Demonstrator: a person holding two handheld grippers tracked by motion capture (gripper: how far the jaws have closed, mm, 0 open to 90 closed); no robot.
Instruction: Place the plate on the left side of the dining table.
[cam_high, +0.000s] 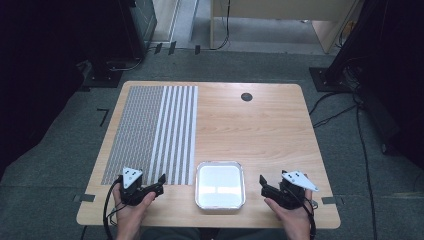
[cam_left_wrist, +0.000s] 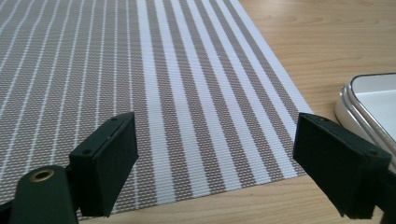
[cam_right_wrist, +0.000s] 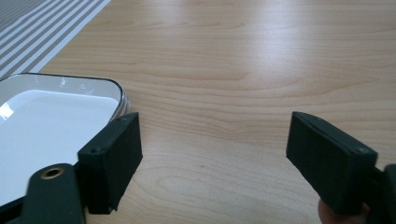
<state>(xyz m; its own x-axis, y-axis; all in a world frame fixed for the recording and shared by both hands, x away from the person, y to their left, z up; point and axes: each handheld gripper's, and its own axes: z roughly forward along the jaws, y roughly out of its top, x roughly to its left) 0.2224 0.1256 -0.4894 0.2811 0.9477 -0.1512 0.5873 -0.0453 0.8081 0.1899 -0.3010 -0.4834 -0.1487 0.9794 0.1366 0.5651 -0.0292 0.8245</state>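
While no writing shows anywhere, both the left gripper (cam_high: 161, 181) and right gripper (cam_high: 262, 182) flank the tray (cam_high: 220, 205), spread and empty.

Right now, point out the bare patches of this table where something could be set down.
The widest bare wood lies right of the striped placemat, beyond the white tray, up to the dark round hole near the far edge. A narrower strip runs between the tray and the table's right edge, but the right gripper hovers at its near end. The near edge is crowded: the left gripper, tray and hands.
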